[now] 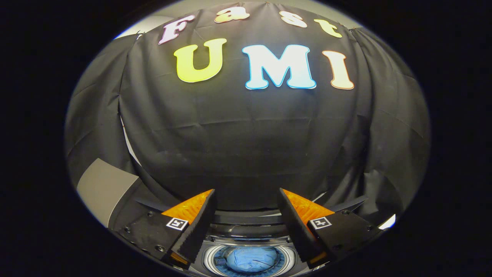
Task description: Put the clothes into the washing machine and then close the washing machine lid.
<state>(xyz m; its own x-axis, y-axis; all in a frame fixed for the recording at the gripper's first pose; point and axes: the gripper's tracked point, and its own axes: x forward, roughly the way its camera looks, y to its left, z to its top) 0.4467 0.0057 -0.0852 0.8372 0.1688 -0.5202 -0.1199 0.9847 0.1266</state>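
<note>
My gripper (246,196) is open, its two fingers spread wide with nothing between them. It hangs high above the washing machine (246,231), whose round drum opening shows low down between the fingers. A blue garment (251,259) lies bunched inside the drum. The raised lid (246,220) appears as a dark band at the back of the opening, just beyond the drum rim. Both fingers point at the booth's black cloth wall, well apart from the machine and the garment.
The black cloth wall (246,146) hangs close behind the machine and wraps round both sides. A grey panel (103,188) stands to the left of the left finger. A bright gap (388,222) shows low on the right.
</note>
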